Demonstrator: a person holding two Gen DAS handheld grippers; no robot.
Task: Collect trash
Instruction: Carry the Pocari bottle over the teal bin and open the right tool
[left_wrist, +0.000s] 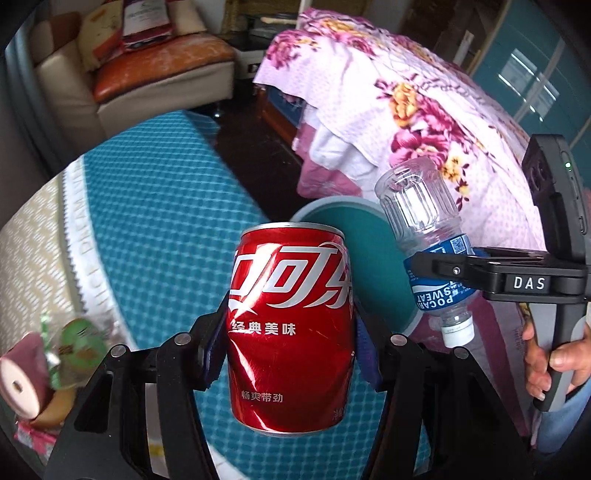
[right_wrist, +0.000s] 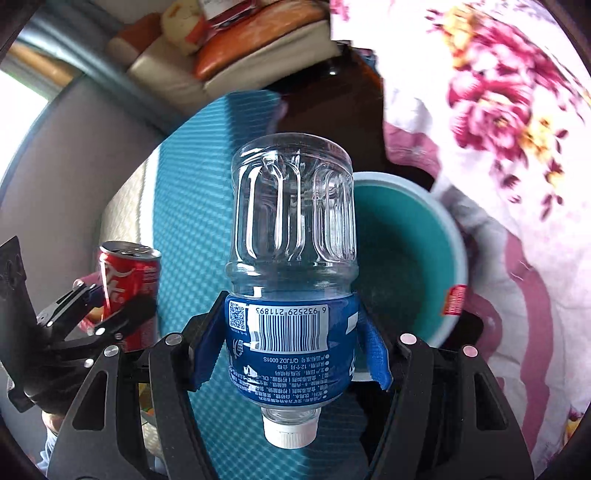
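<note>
Dented red can (left_wrist: 290, 332) clamped in left tool (left_wrist: 290, 354), ribbed clear bottle (right_wrist: 291, 280) inverted in right tool's (right_wrist: 291, 350) clamp.

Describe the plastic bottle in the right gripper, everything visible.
The Pocari Sweat bottle is clear ribbed plastic and looks empty, with a blue label bearing a barcode and QR code and a white screw cap still on. It is held in the air, cap toward the camera and base away. The right gripper clamps it across the label, its blue pads on either side. The teal bin sits behind it.
</note>
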